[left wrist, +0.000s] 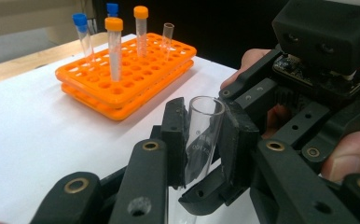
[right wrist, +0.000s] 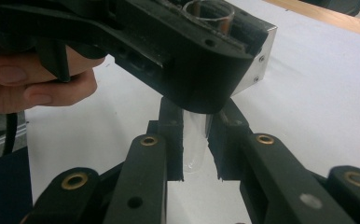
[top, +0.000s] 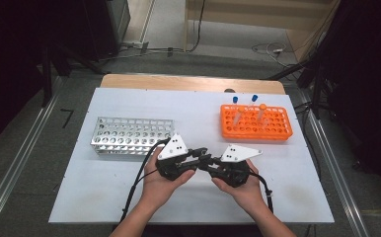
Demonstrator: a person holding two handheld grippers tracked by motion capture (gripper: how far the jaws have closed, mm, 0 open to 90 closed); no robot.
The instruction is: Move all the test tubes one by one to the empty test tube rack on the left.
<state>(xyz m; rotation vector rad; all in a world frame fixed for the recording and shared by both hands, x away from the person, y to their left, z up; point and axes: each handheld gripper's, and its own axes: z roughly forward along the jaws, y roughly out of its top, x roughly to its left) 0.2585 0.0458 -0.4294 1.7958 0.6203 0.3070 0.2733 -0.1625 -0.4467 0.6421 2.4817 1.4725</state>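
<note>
Gripping one clear open-topped tube [left wrist: 201, 135] upright between both my claws above the white table [top: 104, 187] — left gripper [top: 202, 157] clamped near its mouth, right gripper [right wrist: 194, 140] clamped lower down, orange rack [top: 277, 129] beyond holding capped tubes [left wrist: 114, 46] — silver rack [top: 129, 136] at left.

Looking forward and down from above the near side of the white table [top: 104, 197], taking in both racks and both hands from well off. Riding low on the left gripper [left wrist: 204, 140], facing over the clear tube [left wrist: 201, 135] toward the orange rack [left wrist: 127, 84] beyond it, very close to the tube. Riding on the right gripper [right wrist: 194, 144], peering up close at the same clear tube [right wrist: 194, 149] from its lower end. Sharing that tube and the table around it.
</note>
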